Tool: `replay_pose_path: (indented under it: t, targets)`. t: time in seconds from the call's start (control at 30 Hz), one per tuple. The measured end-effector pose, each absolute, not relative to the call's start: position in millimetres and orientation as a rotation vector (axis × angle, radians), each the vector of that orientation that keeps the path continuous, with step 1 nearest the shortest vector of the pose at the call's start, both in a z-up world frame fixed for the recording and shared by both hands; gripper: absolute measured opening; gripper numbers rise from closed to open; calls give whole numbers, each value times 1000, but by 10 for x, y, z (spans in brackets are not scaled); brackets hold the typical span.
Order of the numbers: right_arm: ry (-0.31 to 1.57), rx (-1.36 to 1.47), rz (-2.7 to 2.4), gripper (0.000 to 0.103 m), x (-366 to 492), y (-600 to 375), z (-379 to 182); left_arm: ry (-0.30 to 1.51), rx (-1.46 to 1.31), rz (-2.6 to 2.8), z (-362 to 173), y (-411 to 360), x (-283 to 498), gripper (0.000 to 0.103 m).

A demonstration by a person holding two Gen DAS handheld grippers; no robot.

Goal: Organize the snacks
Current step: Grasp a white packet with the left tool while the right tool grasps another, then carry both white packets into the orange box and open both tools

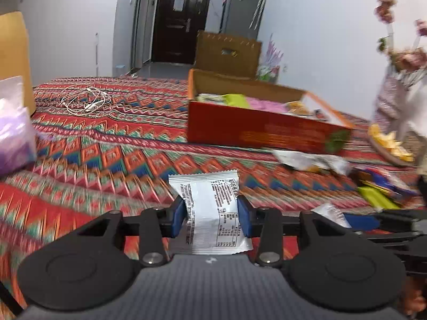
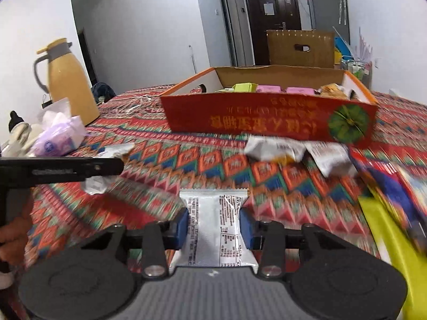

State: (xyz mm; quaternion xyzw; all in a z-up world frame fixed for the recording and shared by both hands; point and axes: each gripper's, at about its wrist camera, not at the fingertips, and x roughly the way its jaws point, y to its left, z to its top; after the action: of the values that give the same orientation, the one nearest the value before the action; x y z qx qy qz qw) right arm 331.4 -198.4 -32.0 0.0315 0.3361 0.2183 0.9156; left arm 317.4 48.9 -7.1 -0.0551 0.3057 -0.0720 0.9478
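My left gripper (image 1: pixel 211 214) is shut on a white snack packet (image 1: pixel 210 202), held above the patterned tablecloth. My right gripper (image 2: pixel 213 229) is shut on another white snack packet (image 2: pixel 214 226). A red open cardboard box (image 1: pixel 261 130) holds green, pink and yellow snacks; it also shows in the right wrist view (image 2: pixel 267 117), straight ahead. Loose white packets (image 2: pixel 277 149) lie in front of the box. The left gripper appears at the left of the right wrist view (image 2: pixel 80 169), with its packet showing around it.
A yellow thermos jug (image 2: pixel 69 85) and a purple tissue pack (image 2: pixel 58 138) stand at the left. A white cable (image 1: pixel 85 101) lies on the cloth. Green and blue packs (image 2: pixel 384 208) lie at the right. A flower vase (image 1: pixel 395 80) and a plate of chips (image 1: pixel 392 144) stand far right.
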Motion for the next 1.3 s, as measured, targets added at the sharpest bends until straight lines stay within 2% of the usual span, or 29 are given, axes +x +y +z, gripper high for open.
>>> replay_pose_path:
  t: [0.13,0.33,0.7,0.97,1.3]
  targets:
    - [659,57,410,39,2680,-2137,-251,606,-157,-182,16,314,2481,41]
    - [625,39,364,39,1941,-2329,-169,629,-158,-219,10,74,1842,41]
    - [607,69,343,39,1650,-2511,-175,617,-101,-226,34,-143,1650,41]
    - [586,70,358,39,2003,-2530,-81,600,-116,-239,206,-100,1993,41]
    - [490,-42,381,40,3159,-2554,446,533,-125,-271,653,-138,3250,41]
